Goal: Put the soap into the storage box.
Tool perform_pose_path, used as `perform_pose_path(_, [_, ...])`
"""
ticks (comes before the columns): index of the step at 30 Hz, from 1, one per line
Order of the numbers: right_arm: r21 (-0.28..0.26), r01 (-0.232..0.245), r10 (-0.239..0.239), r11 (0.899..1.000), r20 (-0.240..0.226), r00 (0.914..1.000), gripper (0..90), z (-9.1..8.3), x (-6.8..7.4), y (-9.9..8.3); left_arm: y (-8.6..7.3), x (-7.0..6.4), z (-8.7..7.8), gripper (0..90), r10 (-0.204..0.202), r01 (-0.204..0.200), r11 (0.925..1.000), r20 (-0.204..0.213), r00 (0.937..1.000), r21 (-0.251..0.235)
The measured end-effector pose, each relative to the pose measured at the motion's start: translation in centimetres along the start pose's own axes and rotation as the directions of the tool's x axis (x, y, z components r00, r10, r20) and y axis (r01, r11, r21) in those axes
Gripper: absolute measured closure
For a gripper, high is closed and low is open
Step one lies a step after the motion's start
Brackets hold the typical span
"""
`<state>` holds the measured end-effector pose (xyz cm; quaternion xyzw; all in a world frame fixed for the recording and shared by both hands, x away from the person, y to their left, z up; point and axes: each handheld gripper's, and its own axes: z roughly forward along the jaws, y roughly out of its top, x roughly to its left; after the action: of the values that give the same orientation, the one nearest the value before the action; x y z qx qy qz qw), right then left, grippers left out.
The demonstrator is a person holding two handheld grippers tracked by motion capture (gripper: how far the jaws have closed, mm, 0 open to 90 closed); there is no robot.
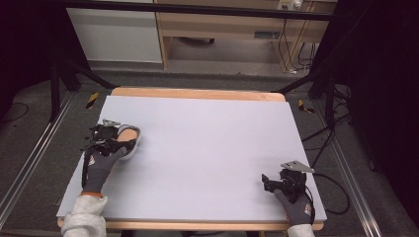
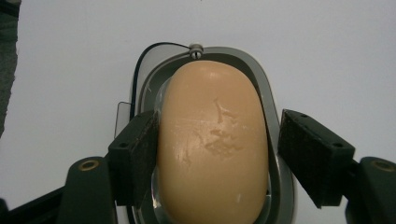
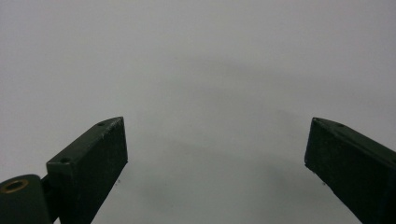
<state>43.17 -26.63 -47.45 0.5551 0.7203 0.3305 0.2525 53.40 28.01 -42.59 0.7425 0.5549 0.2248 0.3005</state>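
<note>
Straddling the soap bar (image 2: 212, 144) in its dish (image 2: 280, 186) near the desk's left edge, left gripper (image 2: 212, 154) spread, should close centred; right gripper (image 3: 215, 154) spread, empty.

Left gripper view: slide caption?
Open left hand-held gripper straddles a tan soap bar in its grey dish, one pad touching.

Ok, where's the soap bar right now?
The soap bar lies in its grey dish near the table's left edge in the high view, between the open jaws of the left gripper.
</note>
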Motion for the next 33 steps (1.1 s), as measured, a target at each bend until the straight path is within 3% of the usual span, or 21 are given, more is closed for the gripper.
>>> perform_pose_path(6, [0.000, 0.000, 0.000, 1.000, 0.000, 1.0000, 6.1, 0.0, 0.0, 0.0, 0.3, -0.2, -0.8, 27.7, 0.006, -0.006, 0.9994, -0.006, 1.0000, -0.033])
perform_pose_path(14, [0.000, 0.000, 0.000, 1.000, 0.001, 1.0000, 6.1, 0.0, 0.0, 0.0, 0.6, -0.5, -1.6, 28.1, 0.009, -0.008, 0.9978, 0.016, 0.9998, -0.066])
perform_pose_path(21, [-0.009, -0.001, 0.001, 1.000, 0.000, 1.0000, 6.1, -0.2, 0.0, 0.0, 0.6, -1.5, -2.3, 28.2, 0.021, -0.011, 0.9933, 0.081, 0.9965, -0.115])
perform_pose_path(25, [-0.014, -0.005, 0.005, 1.000, 0.003, 1.0000, 6.1, -0.2, -0.1, 0.0, 0.4, -2.3, -2.8, 28.5, 0.035, -0.015, 0.9895, 0.134, 0.9903, -0.144])
perform_pose_path(33, [-0.020, -0.006, 0.006, 1.000, 0.010, 0.9999, 6.0, -0.4, -0.1, 0.0, -1.1, -4.0, -3.3, 28.7, 0.082, -0.059, 0.9864, 0.147, 0.9858, -0.154])
